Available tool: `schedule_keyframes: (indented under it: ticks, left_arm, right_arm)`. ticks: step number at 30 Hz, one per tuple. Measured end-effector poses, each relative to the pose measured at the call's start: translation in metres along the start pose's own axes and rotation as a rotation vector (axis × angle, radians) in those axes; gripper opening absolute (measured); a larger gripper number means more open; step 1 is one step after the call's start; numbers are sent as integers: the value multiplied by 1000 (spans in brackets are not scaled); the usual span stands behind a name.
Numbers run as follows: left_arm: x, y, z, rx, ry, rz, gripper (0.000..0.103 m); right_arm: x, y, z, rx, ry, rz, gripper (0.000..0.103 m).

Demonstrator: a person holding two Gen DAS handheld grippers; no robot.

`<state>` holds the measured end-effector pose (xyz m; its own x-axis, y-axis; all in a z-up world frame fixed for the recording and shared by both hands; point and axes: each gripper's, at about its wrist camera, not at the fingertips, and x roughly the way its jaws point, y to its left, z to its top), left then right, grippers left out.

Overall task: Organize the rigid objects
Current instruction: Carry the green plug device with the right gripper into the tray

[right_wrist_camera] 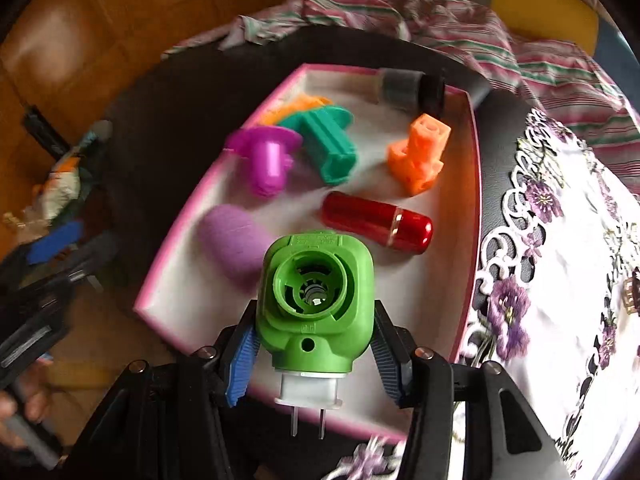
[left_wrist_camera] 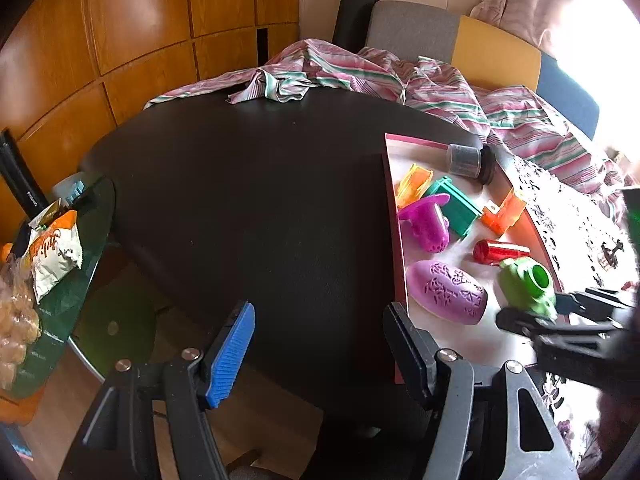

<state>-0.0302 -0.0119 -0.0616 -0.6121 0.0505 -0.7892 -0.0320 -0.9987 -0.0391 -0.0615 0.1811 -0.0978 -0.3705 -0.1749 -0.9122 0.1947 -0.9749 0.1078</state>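
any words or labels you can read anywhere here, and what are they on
Nothing can be read for certain.
Snack bag: orange cursive lettering, too curled and small to make out.
Black bar leaning by the wooden wall: small white print, too small.
Green plug-in device in the right gripper: raised moulded marks along its top edge, blurred.
The toys in the tray show no text.

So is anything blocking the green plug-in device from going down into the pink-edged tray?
Nothing visible does. The right hand-held gripper holds the green plug-in device over a bare patch of the tray, between the purple egg-shaped piece and the red cylinder.
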Motion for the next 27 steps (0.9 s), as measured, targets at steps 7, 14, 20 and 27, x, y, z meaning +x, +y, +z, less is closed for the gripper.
schedule_keyframes:
  ticks: [7, 14, 20, 27]
  left_arm:
    - [4, -5, -1, 11, 10, -4, 68]
    - [4, -8, -3, 25, 13, -11, 68]
    - [-1, -7, -2, 22, 5, -9, 68]
    - [-6, -9, 0, 28, -9, -7, 68]
  right_arm:
    - [12, -3, 11, 47, -74, -79, 53]
    - [21, -4, 25, 47, -88, -112, 54]
    - [12, -13, 19, 80, -86, -48, 54]
    - [6, -24, 14, 110, -107, -27, 54]
